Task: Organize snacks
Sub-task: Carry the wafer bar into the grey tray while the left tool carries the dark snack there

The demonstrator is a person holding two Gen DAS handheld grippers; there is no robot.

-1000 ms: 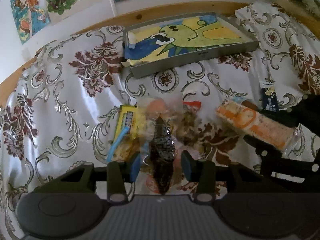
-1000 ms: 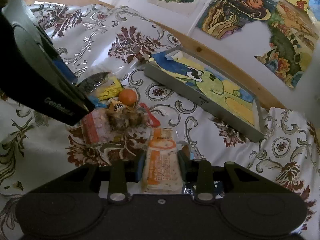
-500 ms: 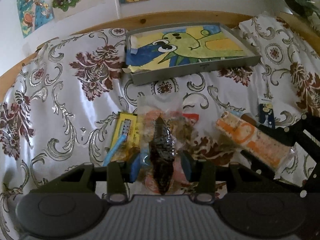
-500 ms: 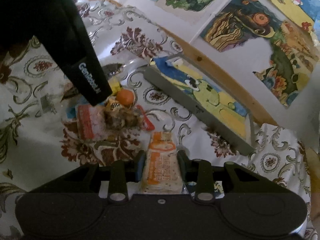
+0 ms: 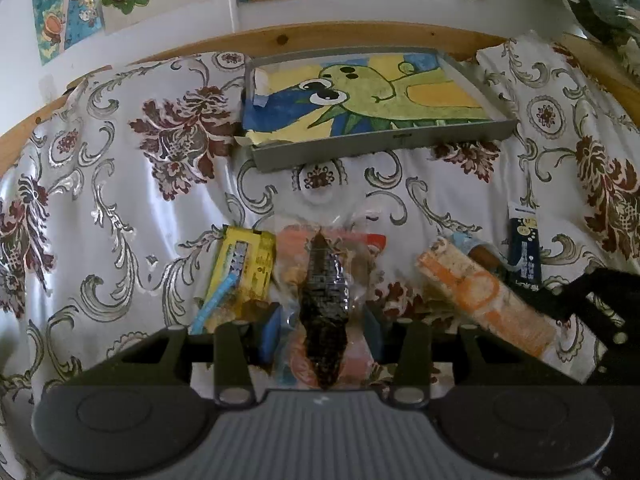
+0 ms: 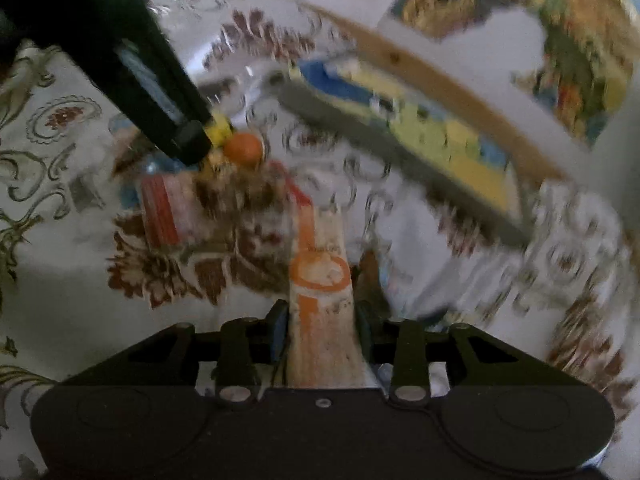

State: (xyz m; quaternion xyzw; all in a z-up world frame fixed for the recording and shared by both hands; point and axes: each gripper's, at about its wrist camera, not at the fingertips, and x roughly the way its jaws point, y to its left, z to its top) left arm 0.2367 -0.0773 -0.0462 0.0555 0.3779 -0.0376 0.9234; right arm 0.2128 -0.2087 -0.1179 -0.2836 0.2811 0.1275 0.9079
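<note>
My left gripper (image 5: pixel 320 326) is shut on a clear packet with a dark snack (image 5: pixel 323 300) inside, lifted above the snack pile. A yellow packet (image 5: pixel 246 264) lies just left of it on the cloth. My right gripper (image 6: pixel 322 330) is shut on an orange-and-white wrapped bar (image 6: pixel 322 292), which also shows at the right in the left wrist view as the same bar (image 5: pixel 484 298). A grey tray (image 5: pixel 384 146) lined with a green cartoon drawing sits farther back. The right wrist view is motion-blurred.
A dark blue stick packet (image 5: pixel 525 252) lies at the right. An orange round snack (image 6: pixel 243 148) and a red-striped packet (image 6: pixel 164 210) lie in the pile. The floral cloth (image 5: pixel 120 184) covers the table, with a wooden edge and drawings on the wall behind.
Both grippers have lifted and moved forward with their snacks held. The tray looks nearer in the left wrist view. The right wrist view has tilted and become blurred.
</note>
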